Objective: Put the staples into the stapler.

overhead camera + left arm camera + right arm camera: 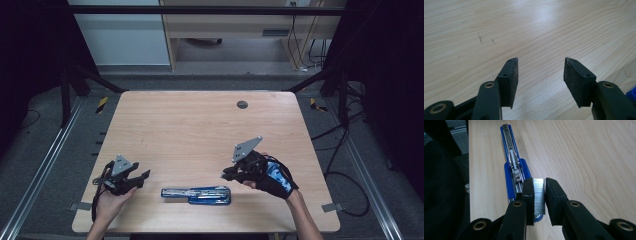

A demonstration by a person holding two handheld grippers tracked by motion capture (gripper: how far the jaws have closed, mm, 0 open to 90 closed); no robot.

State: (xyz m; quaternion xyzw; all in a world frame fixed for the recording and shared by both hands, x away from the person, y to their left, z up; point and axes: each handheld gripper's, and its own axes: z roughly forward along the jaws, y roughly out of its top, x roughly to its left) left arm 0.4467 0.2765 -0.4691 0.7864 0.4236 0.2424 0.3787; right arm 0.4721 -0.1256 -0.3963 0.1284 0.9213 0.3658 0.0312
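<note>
A blue stapler [196,195] lies opened out flat near the table's front edge, its metal staple channel facing up [511,157]. My right gripper [226,174] hovers just right of it, above its wider end. Its jaws are shut on a silver strip of staples [539,195], which sits between the pads [539,190]. My left gripper [142,177] rests low at the front left of the table, left of the stapler. It stands open with bare wood between its pads [541,72]. A blue corner of the stapler [631,93] shows at the right edge of the left gripper view.
The wooden table [200,130] has a round grey cable hole [242,104] at the back right. Behind it stand a pale wooden desk [225,25] and loose cables [305,55]. Metal rails run along both sides on the floor.
</note>
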